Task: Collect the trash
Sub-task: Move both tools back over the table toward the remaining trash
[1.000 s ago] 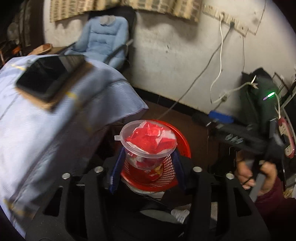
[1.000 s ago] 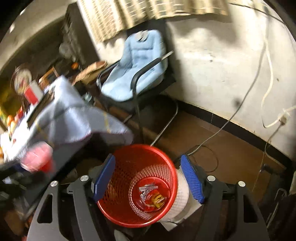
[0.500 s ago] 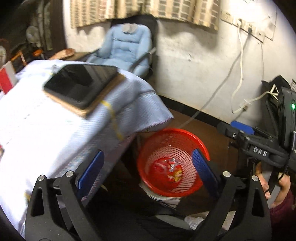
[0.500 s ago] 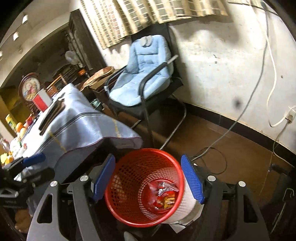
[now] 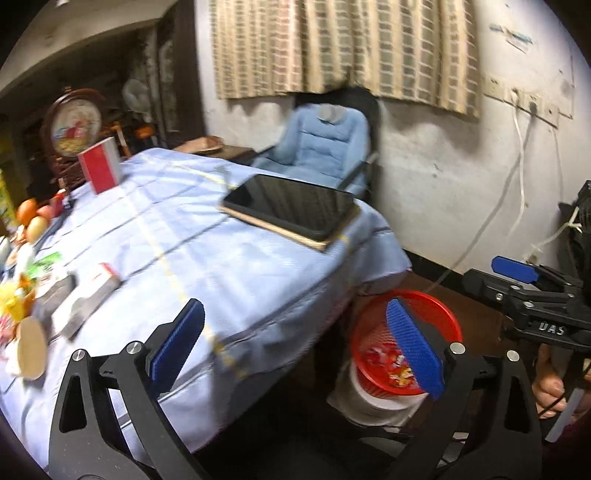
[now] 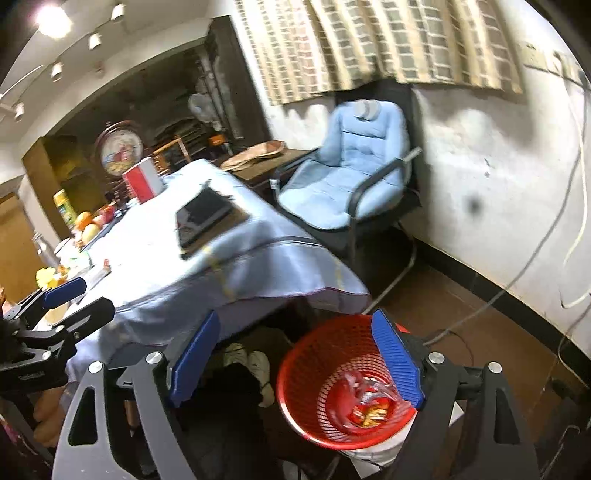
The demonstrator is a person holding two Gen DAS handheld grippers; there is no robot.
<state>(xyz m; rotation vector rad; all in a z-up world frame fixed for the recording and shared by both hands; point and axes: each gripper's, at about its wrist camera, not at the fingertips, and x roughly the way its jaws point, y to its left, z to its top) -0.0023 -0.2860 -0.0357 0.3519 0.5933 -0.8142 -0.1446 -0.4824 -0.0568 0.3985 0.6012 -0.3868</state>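
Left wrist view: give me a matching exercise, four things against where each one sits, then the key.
Things:
1. red mesh basket
2. dark tablet
3. red and white box
4. blue padded chair

Places:
A. far end of the table
B. on the floor beside the table corner
C. against the wall under the curtain
D. on a flat board near the table's corner

Pairs: 1-B, 2-D, 3-A, 4-C

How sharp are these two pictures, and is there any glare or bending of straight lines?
Left wrist view: tablecloth and boxes smeared by motion blur, curtain bowed by the fisheye. Right wrist view: ceiling lamp blown out, red bin fairly crisp, corners black.
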